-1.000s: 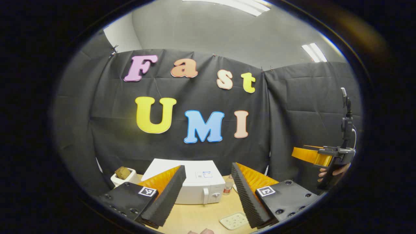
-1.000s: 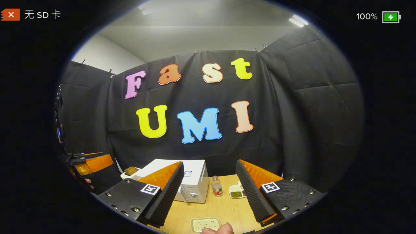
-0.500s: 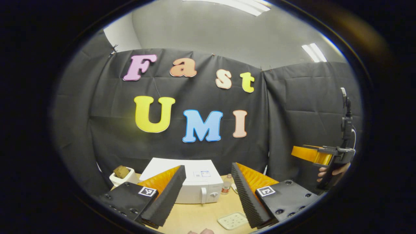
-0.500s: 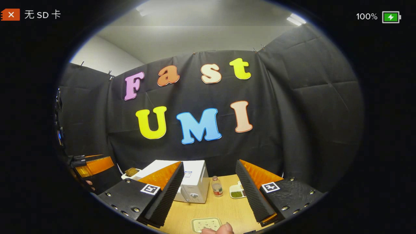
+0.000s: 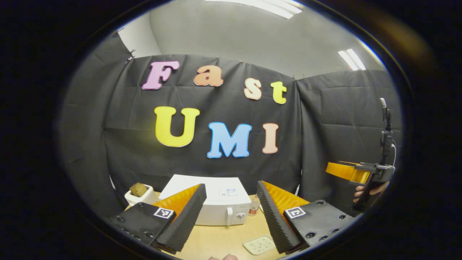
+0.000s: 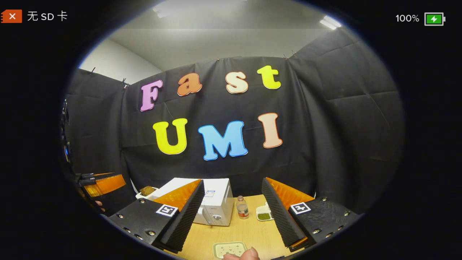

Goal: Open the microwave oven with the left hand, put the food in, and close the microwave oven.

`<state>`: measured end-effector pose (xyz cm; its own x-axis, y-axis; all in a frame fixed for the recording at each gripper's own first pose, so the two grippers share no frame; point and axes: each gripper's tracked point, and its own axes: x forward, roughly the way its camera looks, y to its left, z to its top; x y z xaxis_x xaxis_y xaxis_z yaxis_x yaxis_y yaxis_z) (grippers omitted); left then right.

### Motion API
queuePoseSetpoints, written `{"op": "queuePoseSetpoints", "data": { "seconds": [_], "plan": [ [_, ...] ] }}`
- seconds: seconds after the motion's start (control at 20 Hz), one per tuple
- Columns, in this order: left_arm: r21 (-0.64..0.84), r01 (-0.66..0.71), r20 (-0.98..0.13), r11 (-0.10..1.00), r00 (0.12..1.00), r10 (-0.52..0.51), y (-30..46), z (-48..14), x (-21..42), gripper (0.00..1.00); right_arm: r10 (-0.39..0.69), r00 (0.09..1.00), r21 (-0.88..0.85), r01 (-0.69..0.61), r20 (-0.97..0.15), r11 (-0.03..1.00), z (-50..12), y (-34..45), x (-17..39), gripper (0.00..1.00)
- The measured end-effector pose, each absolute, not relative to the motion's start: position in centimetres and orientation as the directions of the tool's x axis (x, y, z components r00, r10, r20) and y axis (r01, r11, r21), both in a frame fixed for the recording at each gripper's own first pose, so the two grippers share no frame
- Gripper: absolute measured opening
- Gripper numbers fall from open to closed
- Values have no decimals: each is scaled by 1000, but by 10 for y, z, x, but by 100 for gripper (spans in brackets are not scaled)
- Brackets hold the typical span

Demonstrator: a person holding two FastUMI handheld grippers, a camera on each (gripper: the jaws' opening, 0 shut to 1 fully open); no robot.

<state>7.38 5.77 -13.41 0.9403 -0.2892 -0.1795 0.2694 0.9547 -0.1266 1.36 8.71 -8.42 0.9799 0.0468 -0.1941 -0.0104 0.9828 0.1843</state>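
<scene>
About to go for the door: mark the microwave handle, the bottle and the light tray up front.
microwave handle (image 5: 229, 216), left gripper view, mid-bar.
bottle (image 6: 242, 208), right gripper view, its body.
light tray (image 6: 229, 249), right gripper view, its centre.

white box-shaped microwave oven: left part hidden behind a gripper finger | small clear bottle: partly hidden, too small to tell what is inside | pale flat tray: cut off at the bottom edge
</scene>
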Motion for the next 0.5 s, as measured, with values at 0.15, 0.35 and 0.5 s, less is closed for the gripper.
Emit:
{"op": "queuePoseSetpoints", "data": {
  "seconds": [0.15, 0.35, 0.5],
  "plan": [
    [-112, 245, -164, 963, 951, -261, 71, -128, 71, 93, 56, 982, 187, -22, -180, 982, -77, 92, 15, 97],
    [-117, 195, -168, 974, 962, -213, 98, -130, 62, 92, 73, 982, 169, -43, -177, 985, -73, 101, 19, 98],
    [-134, 162, -178, 978, 967, -185, 114, -133, 60, 92, 88, 981, 178, -56, -174, 982, -71, 109, 20, 97]
  ]
}}
